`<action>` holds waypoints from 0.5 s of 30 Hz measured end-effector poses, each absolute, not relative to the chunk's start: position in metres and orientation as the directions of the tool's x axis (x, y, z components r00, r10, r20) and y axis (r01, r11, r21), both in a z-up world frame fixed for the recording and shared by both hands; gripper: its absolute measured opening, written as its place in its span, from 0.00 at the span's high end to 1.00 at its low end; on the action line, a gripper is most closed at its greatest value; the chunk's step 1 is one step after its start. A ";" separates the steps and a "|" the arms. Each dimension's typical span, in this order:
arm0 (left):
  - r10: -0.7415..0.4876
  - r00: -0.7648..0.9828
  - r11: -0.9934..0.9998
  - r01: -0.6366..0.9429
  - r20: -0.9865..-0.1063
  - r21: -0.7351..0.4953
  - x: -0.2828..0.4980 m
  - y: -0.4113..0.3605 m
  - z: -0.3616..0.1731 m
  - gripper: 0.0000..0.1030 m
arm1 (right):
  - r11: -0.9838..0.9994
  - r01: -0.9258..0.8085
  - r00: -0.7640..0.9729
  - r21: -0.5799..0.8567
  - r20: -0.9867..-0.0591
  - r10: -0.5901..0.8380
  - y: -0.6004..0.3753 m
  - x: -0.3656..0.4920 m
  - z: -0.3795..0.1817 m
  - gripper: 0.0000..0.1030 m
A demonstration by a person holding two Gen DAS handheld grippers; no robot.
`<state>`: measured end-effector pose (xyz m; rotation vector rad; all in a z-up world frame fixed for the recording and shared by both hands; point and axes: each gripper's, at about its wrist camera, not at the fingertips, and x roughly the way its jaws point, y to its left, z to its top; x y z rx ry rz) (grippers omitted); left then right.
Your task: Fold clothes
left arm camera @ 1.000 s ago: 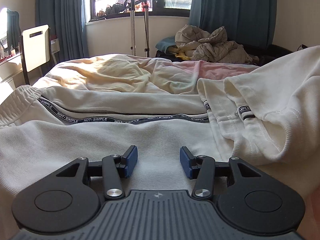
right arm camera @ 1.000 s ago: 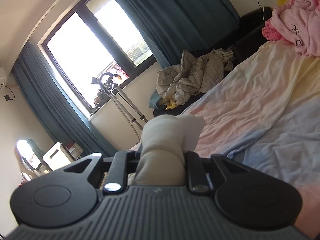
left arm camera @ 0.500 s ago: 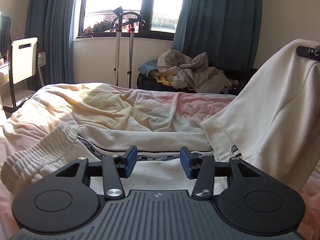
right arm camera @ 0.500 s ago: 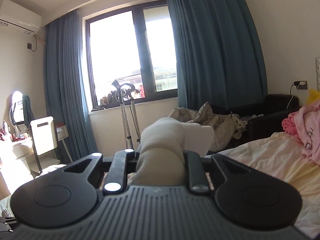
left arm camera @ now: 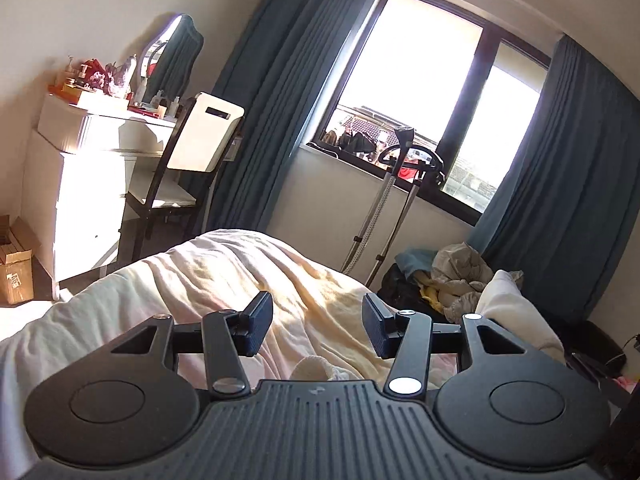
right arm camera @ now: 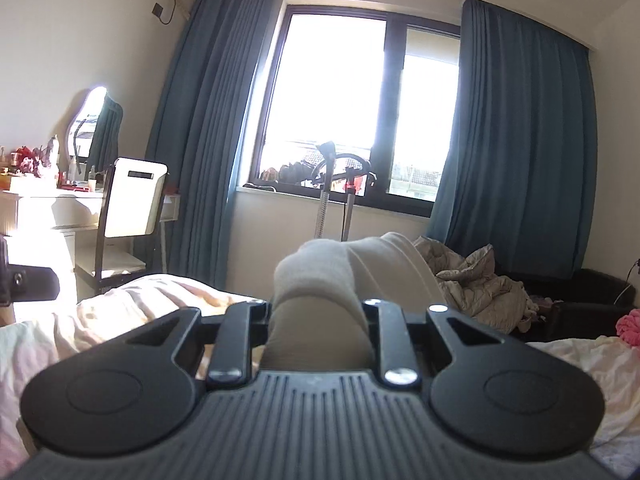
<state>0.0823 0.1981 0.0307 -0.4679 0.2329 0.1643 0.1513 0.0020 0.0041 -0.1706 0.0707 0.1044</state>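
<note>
1. The right tool [right arm camera: 316,312] pinches a bunched fold of the cream garment [right arm camera: 320,276], which bulges up between its fingers
2. The left tool [left arm camera: 318,330] is spread wide, holding nothing, above the bed [left arm camera: 224,276]
3. Below it a pale bit of cloth [left arm camera: 314,366], possibly the same garment, lies on the bed
4. Farther off stand a chair [left arm camera: 192,164] and blue curtains [right arm camera: 516,128]
</note>
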 end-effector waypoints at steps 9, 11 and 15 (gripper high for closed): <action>0.152 0.955 0.832 -0.262 -0.253 -0.489 0.070 0.236 0.033 0.47 | 0.911 -0.329 0.915 -0.248 -0.322 0.242 0.104 0.156 -0.081 0.75; 0.133 0.956 0.838 -0.249 -0.260 -0.486 0.071 0.235 0.031 0.47 | 0.910 -0.328 0.916 -0.252 -0.319 0.242 0.106 0.155 -0.079 0.74; 0.083 0.958 0.853 -0.210 -0.273 -0.477 0.075 0.227 0.029 0.43 | 0.875 -0.438 0.867 -0.205 -0.355 0.350 0.092 0.143 -0.066 0.63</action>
